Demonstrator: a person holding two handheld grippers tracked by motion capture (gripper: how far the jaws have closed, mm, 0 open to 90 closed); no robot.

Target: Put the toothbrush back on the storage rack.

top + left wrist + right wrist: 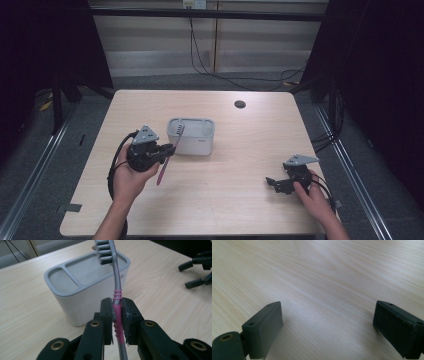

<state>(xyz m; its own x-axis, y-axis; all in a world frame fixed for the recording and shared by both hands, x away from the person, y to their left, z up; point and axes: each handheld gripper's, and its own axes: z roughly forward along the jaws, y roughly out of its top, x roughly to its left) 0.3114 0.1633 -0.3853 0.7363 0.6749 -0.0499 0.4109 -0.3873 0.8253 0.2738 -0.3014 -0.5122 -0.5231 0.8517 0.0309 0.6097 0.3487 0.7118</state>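
Toothbrush (117, 307) pinched by the left tongs (117, 315) beside the holder (191, 136).
The bristle head is held at the holder's rim, centre frame; the right tongs (274, 184) are spread over bare table (240, 200), lower right.

From the high view we are looking forward and down over the whole table (250, 145). In the left gripper view we are looking close along the jaws at the grey holder (82, 287), which we are also seeing at mid-table from above (191, 136). In the right gripper view we are facing bare tabletop (324, 277) at close range.
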